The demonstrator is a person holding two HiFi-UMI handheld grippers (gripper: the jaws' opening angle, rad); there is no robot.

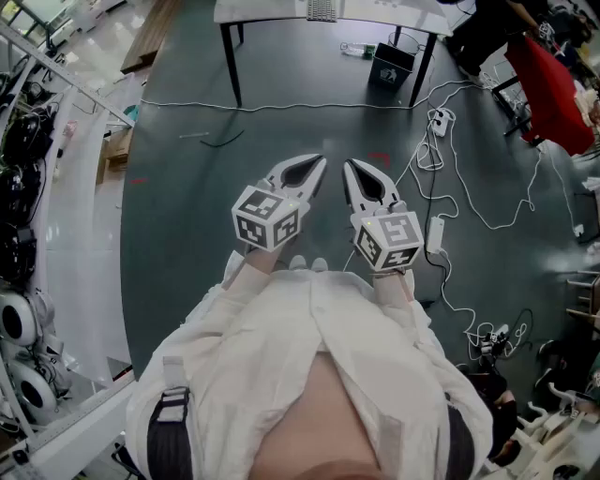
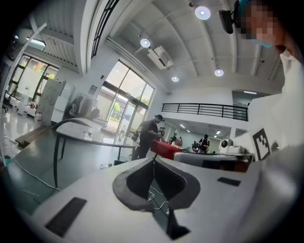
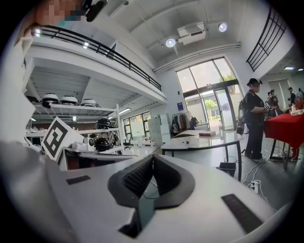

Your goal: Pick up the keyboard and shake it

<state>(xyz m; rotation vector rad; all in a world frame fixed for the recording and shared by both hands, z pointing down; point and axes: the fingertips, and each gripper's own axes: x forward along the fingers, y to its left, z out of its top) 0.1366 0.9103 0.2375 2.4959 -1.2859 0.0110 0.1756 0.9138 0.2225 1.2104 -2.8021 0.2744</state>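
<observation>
Far ahead, a pale keyboard [image 1: 322,9] lies on a white table [image 1: 272,11] with black legs, at the top edge of the head view. In the right gripper view it shows as a small flat shape [image 3: 194,141] on that table [image 3: 213,140]. I hold both grippers side by side in front of my chest, over the dark floor and well short of the table. The left gripper [image 1: 317,167] is shut with nothing in it, its jaw tips [image 2: 153,161] meeting. My right gripper [image 1: 352,169] is shut and empty too, its tips [image 3: 153,157] together.
White cables [image 1: 469,187] and a power strip [image 1: 438,119] trail over the floor at the right. A black bin [image 1: 392,64] stands under the table beside a bottle [image 1: 354,50]. A person [image 3: 254,118] stands by a red-covered table [image 3: 285,130]. Shelving [image 1: 19,187] lines the left.
</observation>
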